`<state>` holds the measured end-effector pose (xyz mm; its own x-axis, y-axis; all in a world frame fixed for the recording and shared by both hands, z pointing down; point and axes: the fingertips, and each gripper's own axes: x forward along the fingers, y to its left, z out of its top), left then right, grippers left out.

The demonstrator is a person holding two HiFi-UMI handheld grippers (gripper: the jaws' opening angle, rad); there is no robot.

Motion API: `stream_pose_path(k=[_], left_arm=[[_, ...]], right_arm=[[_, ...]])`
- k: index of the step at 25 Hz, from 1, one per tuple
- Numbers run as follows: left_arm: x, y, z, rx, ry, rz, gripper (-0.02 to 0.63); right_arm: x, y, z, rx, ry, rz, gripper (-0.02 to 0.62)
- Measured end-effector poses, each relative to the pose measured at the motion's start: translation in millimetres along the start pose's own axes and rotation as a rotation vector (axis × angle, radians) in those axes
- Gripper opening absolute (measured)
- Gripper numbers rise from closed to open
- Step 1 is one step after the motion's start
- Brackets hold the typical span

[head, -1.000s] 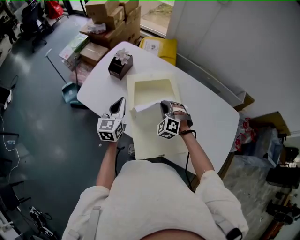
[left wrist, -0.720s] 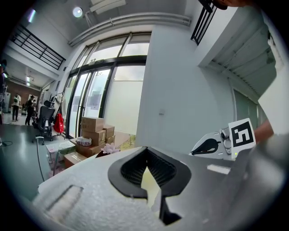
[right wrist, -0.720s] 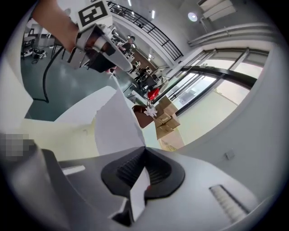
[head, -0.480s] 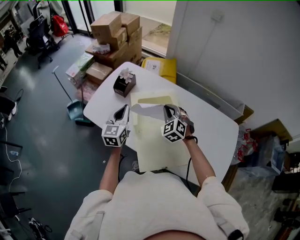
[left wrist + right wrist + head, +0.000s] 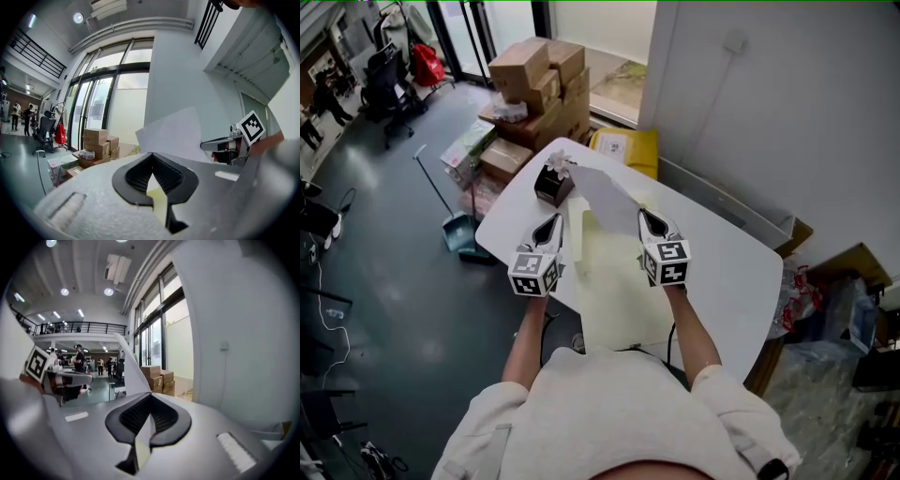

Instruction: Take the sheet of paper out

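Where cardboard boxes (image 5: 539, 80) crowd the grey floor (image 5: 384, 281), a white table (image 5: 722, 272) stands.

Sheet of paper (image 5: 607, 199) covers the far end of the yellow folder (image 5: 614, 281). Table (image 5: 722, 272) — near edge lost behind the person (image 5: 609, 412). Distant figures (image 5: 78, 357) in the right gripper view — too small to make out.

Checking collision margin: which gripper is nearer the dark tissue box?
Left. The left gripper is just short of the tissue box, on the person's side, clamped on the folder edge. The right gripper is farther right, across the folder, holding the sheet up.
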<state>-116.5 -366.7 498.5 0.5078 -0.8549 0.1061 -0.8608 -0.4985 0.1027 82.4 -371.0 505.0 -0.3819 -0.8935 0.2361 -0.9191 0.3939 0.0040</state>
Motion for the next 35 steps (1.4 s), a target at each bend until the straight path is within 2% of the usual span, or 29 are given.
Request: stream_pose_path(k=[2, 5, 12, 35], left_arm=[[1, 1, 0, 0.0, 0.0, 0.0, 0.002], [3, 3, 0, -0.003, 0.001, 0.002, 0.002], [9, 4, 2, -0.008, -0.005, -0.001, 0.002], [21, 2, 0, -0.003, 0.001, -0.011, 0.002]], right_arm=[[-4, -6, 3, 0.066, -0.047, -0.012, 0.002], [-8, -15, 2, 0.109, -0.086, -0.033, 0.002], [-15, -33, -11, 0.147, -0.084, -0.084, 0.002], [-11, -40, -12, 0.112, -0.064, -0.107, 0.002]])
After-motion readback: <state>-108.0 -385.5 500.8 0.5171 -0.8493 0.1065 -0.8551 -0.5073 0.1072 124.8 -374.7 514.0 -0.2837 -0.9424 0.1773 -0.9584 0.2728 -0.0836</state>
